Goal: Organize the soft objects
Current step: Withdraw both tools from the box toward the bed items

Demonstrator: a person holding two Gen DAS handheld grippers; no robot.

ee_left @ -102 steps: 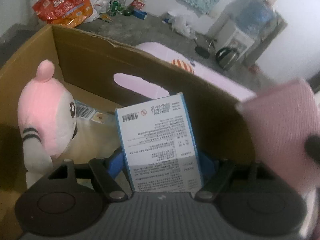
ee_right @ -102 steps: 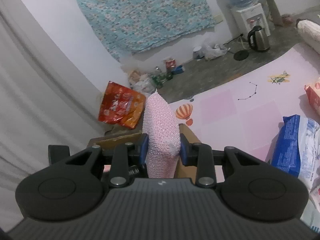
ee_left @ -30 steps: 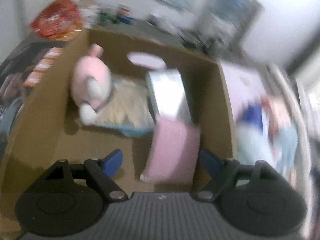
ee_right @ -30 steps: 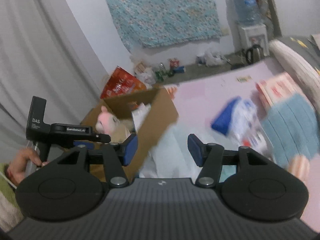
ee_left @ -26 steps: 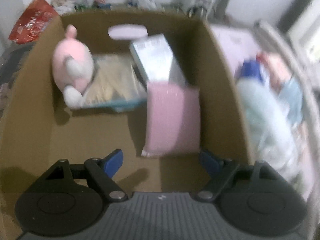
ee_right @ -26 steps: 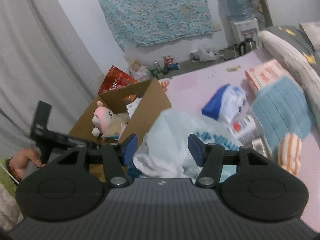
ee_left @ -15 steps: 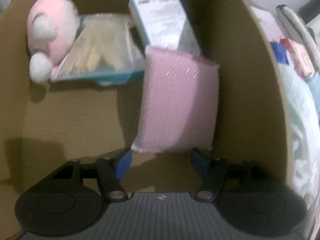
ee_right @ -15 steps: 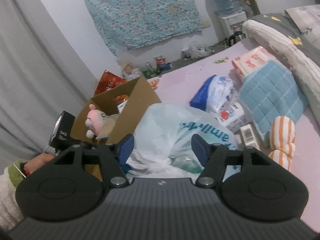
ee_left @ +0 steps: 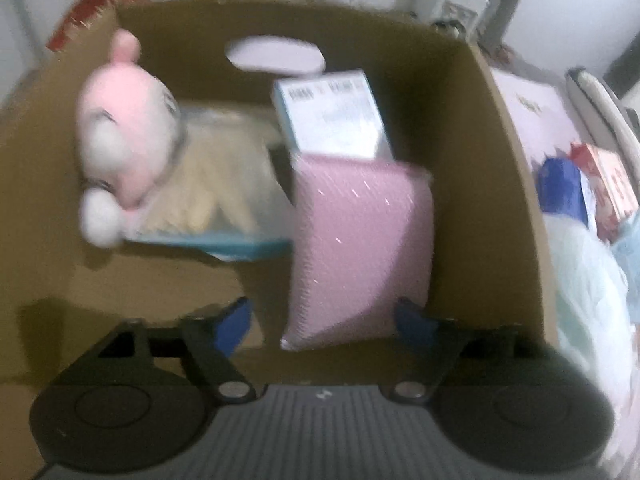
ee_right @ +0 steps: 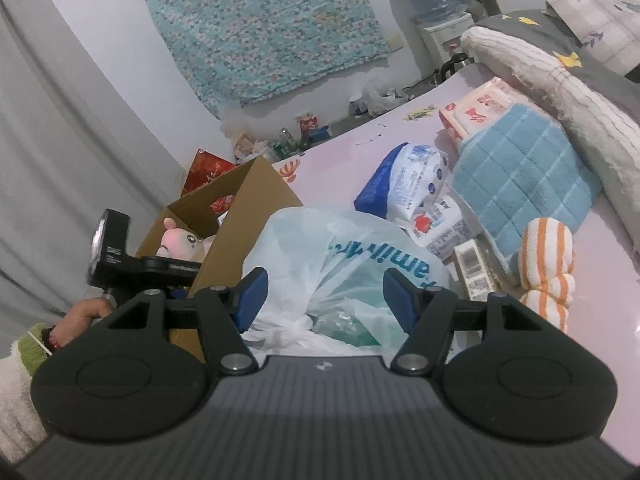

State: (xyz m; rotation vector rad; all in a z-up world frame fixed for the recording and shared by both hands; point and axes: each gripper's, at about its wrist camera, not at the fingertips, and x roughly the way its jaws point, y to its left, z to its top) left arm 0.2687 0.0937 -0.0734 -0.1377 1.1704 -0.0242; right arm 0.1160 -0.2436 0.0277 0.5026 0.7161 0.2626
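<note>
In the left wrist view a cardboard box (ee_left: 492, 184) holds a pink plush toy (ee_left: 124, 136), a cream packet (ee_left: 224, 184), a white and blue carton (ee_left: 336, 120) and a pink soft pack (ee_left: 360, 248). My left gripper (ee_left: 324, 322) hangs over the box with the pack's near end between its fingers. Its jaws are opening and the pads stand off the pack. My right gripper (ee_right: 326, 298) points at a white plastic bag (ee_right: 340, 264) beside the box (ee_right: 236, 216). Its jaws are opening too, with nothing pressed between them.
On the pink mat (ee_right: 600, 300) lie a blue and white pack (ee_right: 408, 184), a blue quilted cloth (ee_right: 524, 172), an orange-striped roll (ee_right: 548, 260), small cartons (ee_right: 444, 224) and a red-printed pack (ee_right: 480, 112). A person's hand (ee_right: 86, 312) is at the left.
The carton and pink pack, held earlier, now lie in the box. The left jaws narrowed at the pack's end, then widened. The right gripper sank toward the plastic bag and its jaws widened.
</note>
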